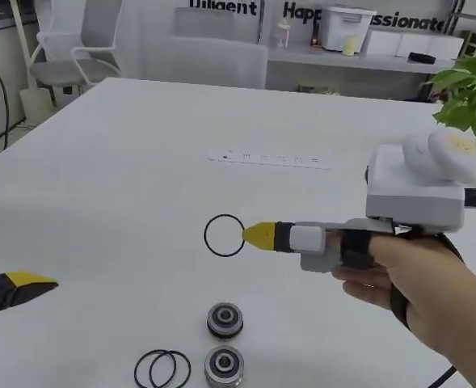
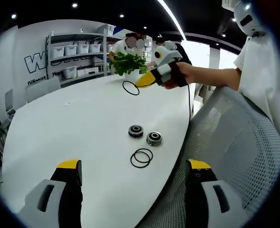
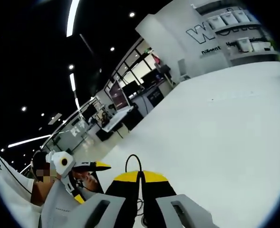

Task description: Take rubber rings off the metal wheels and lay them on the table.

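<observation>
Right gripper (image 1: 258,235), level in a hand (image 1: 399,279) reaching left, pinches a thin black rubber ring (image 1: 224,235); left gripper (image 1: 35,283), near left, jaws apart.

Two wheels (image 1: 225,319) sit on the table (image 1: 124,162), one behind the other; two rings (image 1: 175,369) (overlapping) lie left of the nearer, a third ring (image 1: 224,216) beyond.

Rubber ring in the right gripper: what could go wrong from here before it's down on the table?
1. The right gripper pinches the rubber ring only at its rim, by the jaw tips, so it may slip or swing and land off target.
2. The two laid rings and the wheels sit near the front edge of the table; a sweep of the open left gripper could nudge them off.
</observation>
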Available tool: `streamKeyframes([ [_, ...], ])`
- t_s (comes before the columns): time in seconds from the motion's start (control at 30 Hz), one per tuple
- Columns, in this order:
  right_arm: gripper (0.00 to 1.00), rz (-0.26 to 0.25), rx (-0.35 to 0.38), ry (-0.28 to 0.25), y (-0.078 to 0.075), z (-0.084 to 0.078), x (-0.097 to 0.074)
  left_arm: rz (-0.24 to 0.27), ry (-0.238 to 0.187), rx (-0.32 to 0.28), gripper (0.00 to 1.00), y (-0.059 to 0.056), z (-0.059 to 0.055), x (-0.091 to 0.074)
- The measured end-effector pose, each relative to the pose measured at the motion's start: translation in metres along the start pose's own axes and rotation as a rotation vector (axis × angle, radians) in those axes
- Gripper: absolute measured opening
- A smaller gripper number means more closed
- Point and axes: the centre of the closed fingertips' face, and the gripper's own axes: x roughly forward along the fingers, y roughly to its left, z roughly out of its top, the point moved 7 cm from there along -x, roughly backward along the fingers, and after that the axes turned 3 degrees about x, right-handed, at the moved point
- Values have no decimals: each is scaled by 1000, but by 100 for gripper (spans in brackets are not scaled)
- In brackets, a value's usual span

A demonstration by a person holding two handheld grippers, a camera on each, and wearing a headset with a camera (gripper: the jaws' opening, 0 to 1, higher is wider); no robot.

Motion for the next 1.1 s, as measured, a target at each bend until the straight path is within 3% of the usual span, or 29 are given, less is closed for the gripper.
streamKeyframes([
  [0.33,0,37,-33,52,13,-8,11,15,0,-36,88,-2,-6,-2],
  [0.87,0,102,-134,241,35,-45,40,22,21,-66,86,-1,-13,-1],
  [1.1,0,114,-149,275,37,-54,47,20,20,-75,86,-1,-14,-1],
])
